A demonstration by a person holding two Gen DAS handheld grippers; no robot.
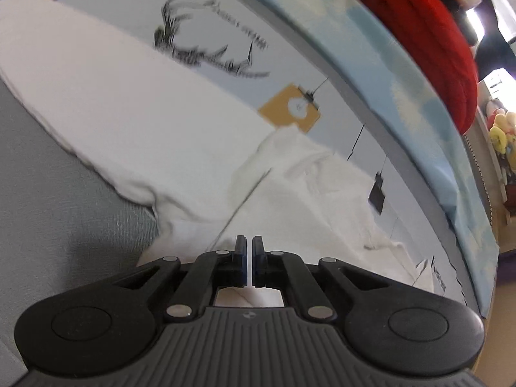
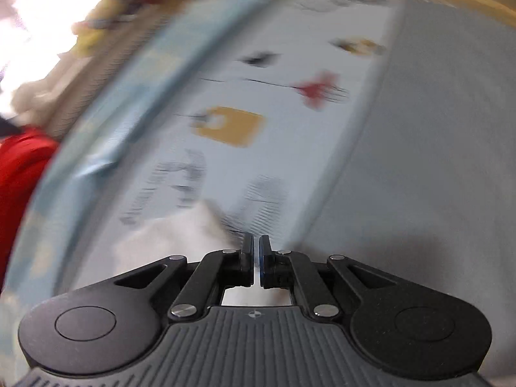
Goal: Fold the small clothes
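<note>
Left wrist view: left gripper (image 1: pixel 248 244) fingers drawn together, a thin strip of white showing between the pads; looks pinched on the white garment (image 1: pixel 135 109), though the contact itself is hidden under the finger tips. Garment lies spread on a pale printed sheet (image 1: pixel 225 19) over a grey bed surface (image 1: pixel 58 213), its near end rumpled below the fingers. Red fabric (image 1: pixel 419 32) at upper right, cut off by the frame edge; soft toys (image 1: pixel 503 135) beyond, too small to identify.

Right wrist view: heavily motion-blurred. Right gripper (image 2: pixel 256 244) fingers nearly together, a white sliver between them, apparently the garment's edge (image 2: pixel 167 242). Sheet prints are smeared.
</note>
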